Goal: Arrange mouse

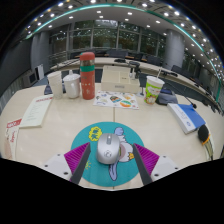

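Note:
A silver-grey computer mouse [108,150] lies on a round teal mouse mat [93,134] with a cartoon print, on a beige table [60,125]. My gripper [111,149] is open, with the mouse standing between the two fingers and a gap at each side. The left pad [78,156] and the right pad [146,157] are magenta and flank the mat's sides. The mouse rests on the mat on its own.
Beyond the mat stand a red bottle [88,75], a metal cup [72,86], a white cup [55,82] and a green-and-white cup [152,90]. Printed sheets [118,99] lie mid-table, a booklet [35,110] at the left, a blue-white case [186,116] at the right.

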{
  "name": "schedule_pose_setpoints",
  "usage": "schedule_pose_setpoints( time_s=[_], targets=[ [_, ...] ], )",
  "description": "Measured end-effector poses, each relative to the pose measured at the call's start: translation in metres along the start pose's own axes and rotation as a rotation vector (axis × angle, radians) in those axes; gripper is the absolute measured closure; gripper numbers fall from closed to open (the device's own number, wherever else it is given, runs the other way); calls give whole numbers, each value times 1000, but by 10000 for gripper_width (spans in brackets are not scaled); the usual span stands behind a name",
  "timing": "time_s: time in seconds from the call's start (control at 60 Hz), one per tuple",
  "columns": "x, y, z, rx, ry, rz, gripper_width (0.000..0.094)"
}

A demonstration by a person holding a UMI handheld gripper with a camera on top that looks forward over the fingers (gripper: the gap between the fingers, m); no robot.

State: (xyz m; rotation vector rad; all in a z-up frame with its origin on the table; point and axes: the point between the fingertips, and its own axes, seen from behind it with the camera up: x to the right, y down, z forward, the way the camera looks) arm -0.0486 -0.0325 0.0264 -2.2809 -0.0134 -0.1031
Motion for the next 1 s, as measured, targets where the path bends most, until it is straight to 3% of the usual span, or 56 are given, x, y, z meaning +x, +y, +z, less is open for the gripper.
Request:
schedule_pose_setpoints(
  time_s=[0.2, 0.55, 1.0],
  targets=[
    [1, -11, -103, 43, 6, 28, 81],
    [-9, 24, -265, 143, 28, 25, 80],
    [-13, 47, -331, 184, 23, 48, 83]
  ],
)
